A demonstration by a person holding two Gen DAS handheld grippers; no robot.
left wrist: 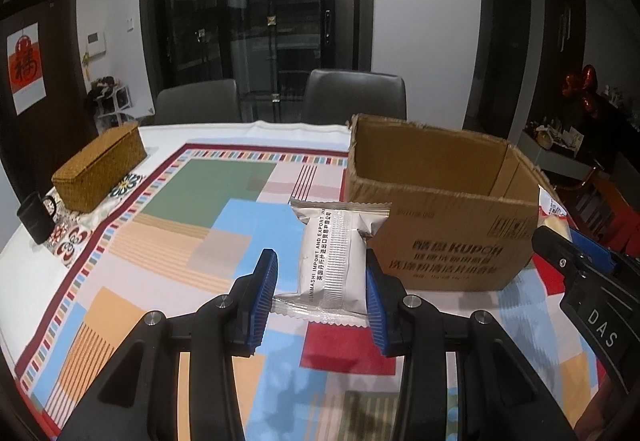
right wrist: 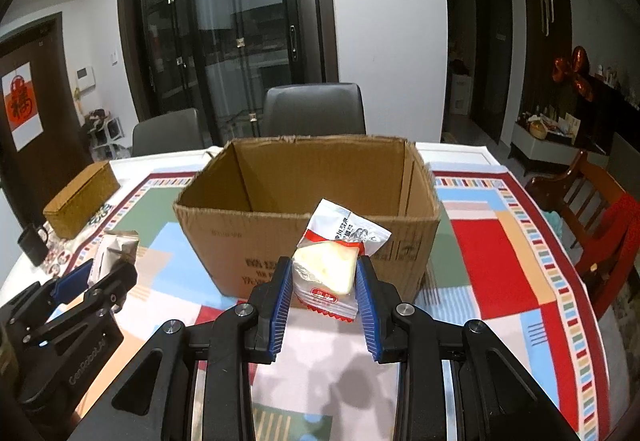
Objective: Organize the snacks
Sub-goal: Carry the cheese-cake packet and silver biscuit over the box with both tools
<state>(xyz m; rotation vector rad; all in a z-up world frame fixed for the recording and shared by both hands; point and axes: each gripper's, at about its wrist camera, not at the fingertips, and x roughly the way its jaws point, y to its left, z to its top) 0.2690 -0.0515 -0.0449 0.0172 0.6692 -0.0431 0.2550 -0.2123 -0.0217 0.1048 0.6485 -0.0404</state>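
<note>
A silver snack packet point(left wrist: 334, 261) lies on the patterned tablecloth between the blue pads of my left gripper point(left wrist: 322, 285), which is open around it; the right pad is close to or touching it, the left pad stands apart. My right gripper point(right wrist: 325, 283) is shut on a clear red-edged packet point(right wrist: 332, 261) with a pale cake inside, held just in front of the open cardboard box point(right wrist: 308, 241). The box point(left wrist: 440, 233) stands right of the silver packet. The left gripper point(right wrist: 92, 277) and silver packet point(right wrist: 114, 253) show at the left of the right wrist view.
A woven basket box point(left wrist: 100, 167) and a black mug point(left wrist: 38, 217) stand at the table's far left. Two grey chairs point(left wrist: 356, 95) stand behind the table. A wooden chair with red cloth point(right wrist: 600, 225) stands at the right.
</note>
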